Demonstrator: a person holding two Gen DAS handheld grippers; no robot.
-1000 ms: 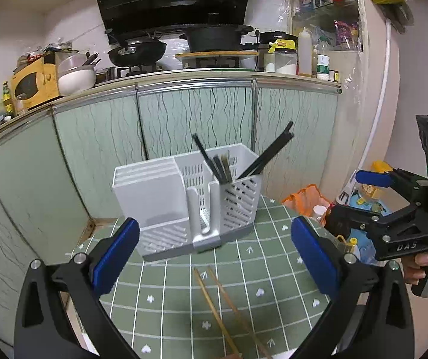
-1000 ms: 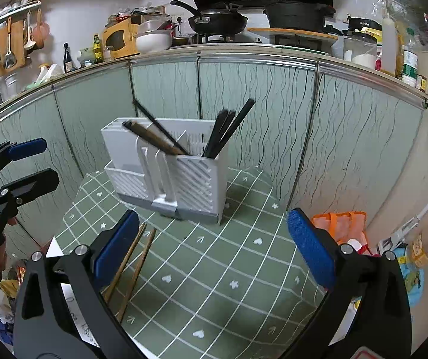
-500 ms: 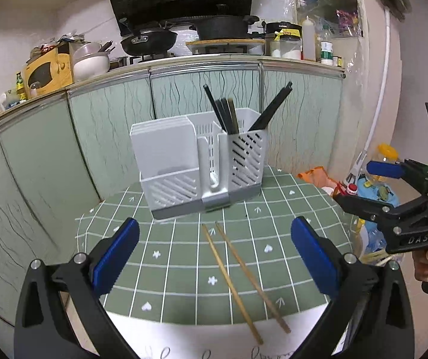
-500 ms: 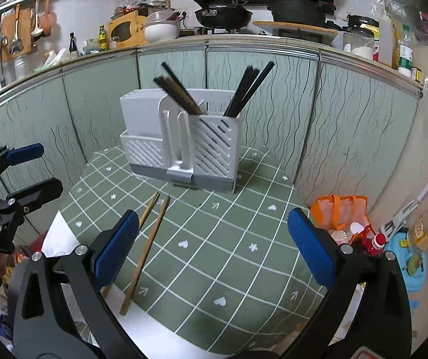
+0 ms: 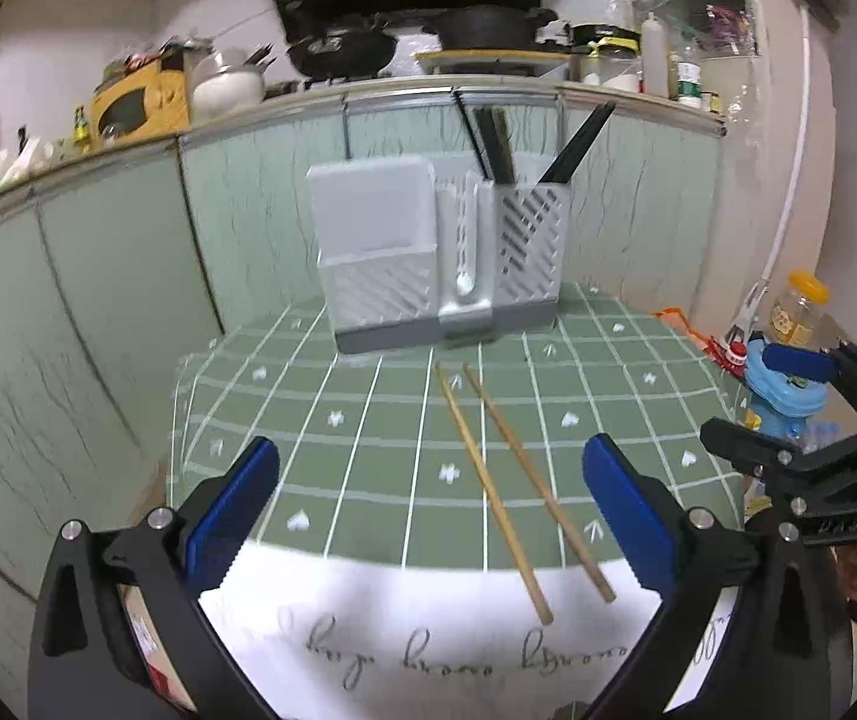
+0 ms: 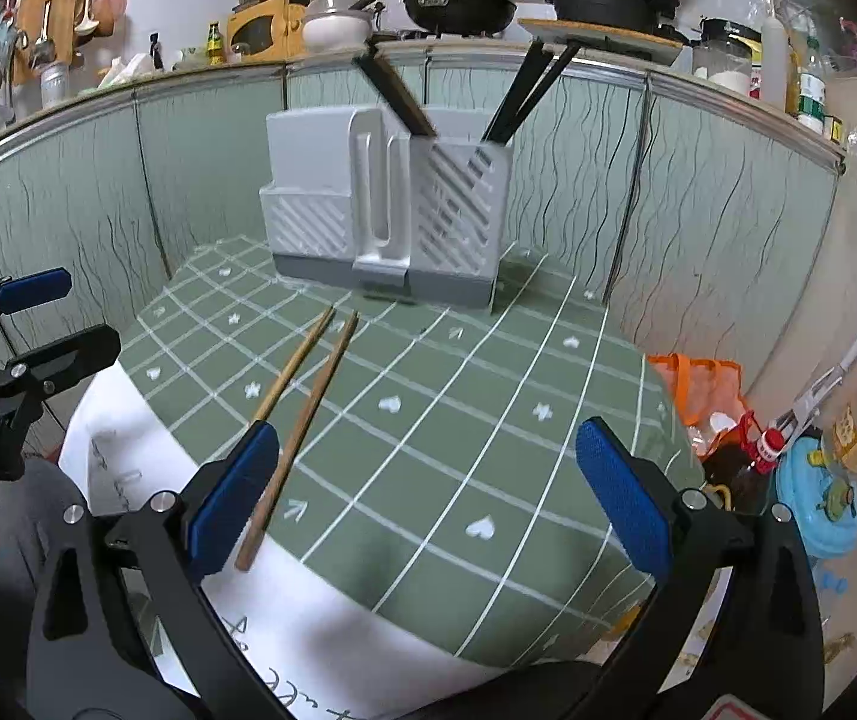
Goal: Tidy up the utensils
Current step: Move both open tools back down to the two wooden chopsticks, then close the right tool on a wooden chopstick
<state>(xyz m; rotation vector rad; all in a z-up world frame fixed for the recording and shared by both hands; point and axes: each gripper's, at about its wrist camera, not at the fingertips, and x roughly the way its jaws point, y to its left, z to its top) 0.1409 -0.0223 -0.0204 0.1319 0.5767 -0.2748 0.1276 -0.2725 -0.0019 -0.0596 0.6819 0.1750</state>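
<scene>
Here, two wooden chopsticks [image 5: 491, 483] lie side by side on a green checked tablecloth [image 5: 368, 420], their far tips pointing toward a grey utensil holder [image 5: 437, 252] at the back of the table, where dark chopsticks [image 5: 491, 141] already stand upright in its slotted compartments. The left gripper [image 5: 428, 513] hovers over the near ends of the pair, jaws spread wide and empty, seemingly lined up to pick them up. The right gripper [image 6: 422, 489] hangs alongside, likewise spread and holding nothing.

Two wooden chopsticks [image 5: 503, 486] lie side by side, just before the grey utensil holder [image 5: 437, 252] with dark chopsticks [image 5: 491, 141] upright
</scene>
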